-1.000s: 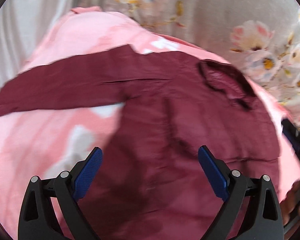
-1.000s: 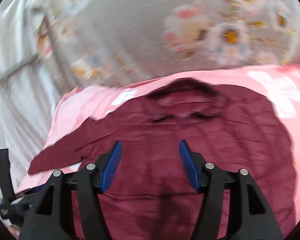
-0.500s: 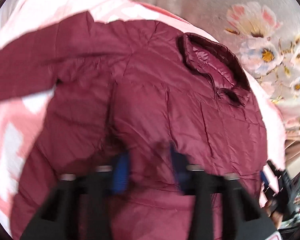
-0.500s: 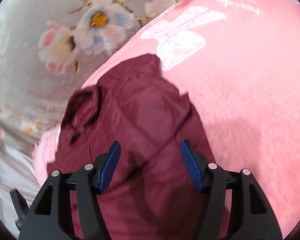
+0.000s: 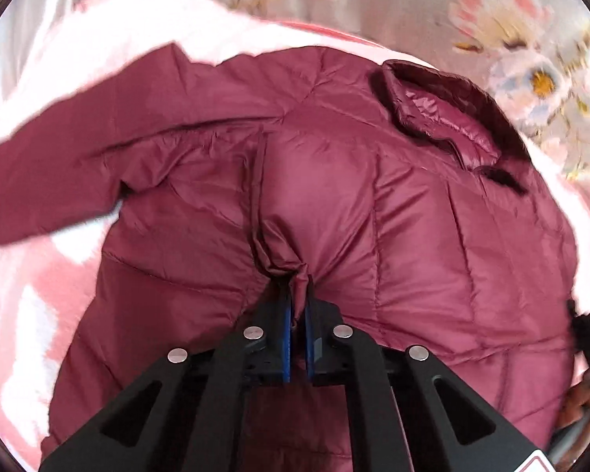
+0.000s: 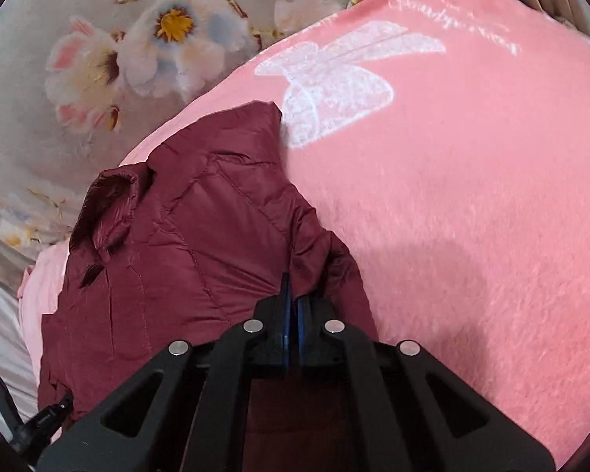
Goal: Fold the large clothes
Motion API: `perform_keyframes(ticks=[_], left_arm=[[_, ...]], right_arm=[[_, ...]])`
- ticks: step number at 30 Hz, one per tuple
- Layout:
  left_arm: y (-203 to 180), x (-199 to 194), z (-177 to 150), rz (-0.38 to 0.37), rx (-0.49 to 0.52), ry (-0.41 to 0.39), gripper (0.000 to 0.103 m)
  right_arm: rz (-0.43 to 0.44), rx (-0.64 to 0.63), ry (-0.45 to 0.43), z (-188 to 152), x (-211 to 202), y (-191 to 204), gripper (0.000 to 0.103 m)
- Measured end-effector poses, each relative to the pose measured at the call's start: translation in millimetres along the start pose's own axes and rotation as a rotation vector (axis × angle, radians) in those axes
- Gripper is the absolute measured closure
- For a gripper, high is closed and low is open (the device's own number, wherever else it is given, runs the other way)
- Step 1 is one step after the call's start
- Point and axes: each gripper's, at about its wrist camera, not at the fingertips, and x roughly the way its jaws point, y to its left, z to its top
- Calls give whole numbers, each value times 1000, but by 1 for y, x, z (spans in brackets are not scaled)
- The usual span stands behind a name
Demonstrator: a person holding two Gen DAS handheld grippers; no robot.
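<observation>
Maroon puffer jacket [image 5: 413, 236] lies spread on the pink blanket [image 6: 472, 196]; left gripper [image 5: 298, 295] and right gripper [image 6: 291, 295] jaws both pinch its fabric, looks like near the hem. Next: lift together, fold toward collar

A home bedroom: pink fleece blanket [image 6: 472, 196] (bow-printed) spread beside floral bedding [image 6: 98, 59]

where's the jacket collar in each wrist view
Left wrist: the collar sits upper right, at the far end of the maroon jacket, near the floral sheet.
Right wrist: the collar sits left of centre, on the jacket's left edge.
Shared landmark: the pink blanket under the jacket, seen at the left in the left wrist view.
</observation>
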Motion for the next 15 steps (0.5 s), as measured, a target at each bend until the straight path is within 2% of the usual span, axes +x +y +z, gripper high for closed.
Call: perform_keyframes(ticks=[3,5,7,10,12,14,15], left_arm=[[-4,-3,0,58,32,-14,90],[1,-10,0,56,27,-9,85],[7,-26,1,87,20,-33,74],[0,-57,10,130,26,-124,62],[-17,-73,19,107,47,-168,44],[-38,-77,25,81,70,-187,36],[-48,-74,26,75,84,-184,36]], right_arm=[[-74,-49,-14,0,-7,9,100],[-128,-73,-57,-1,-23,15,93],[-203,-129,-152,-4,-50,30,80],[-149,-250,-225,-14,-76,71,72],[-94,-336,-214,-23,-78,103,66],[-59,-410,-192,-35,-70,132,64],[-60,-453,-179,-44,-63,146,64]])
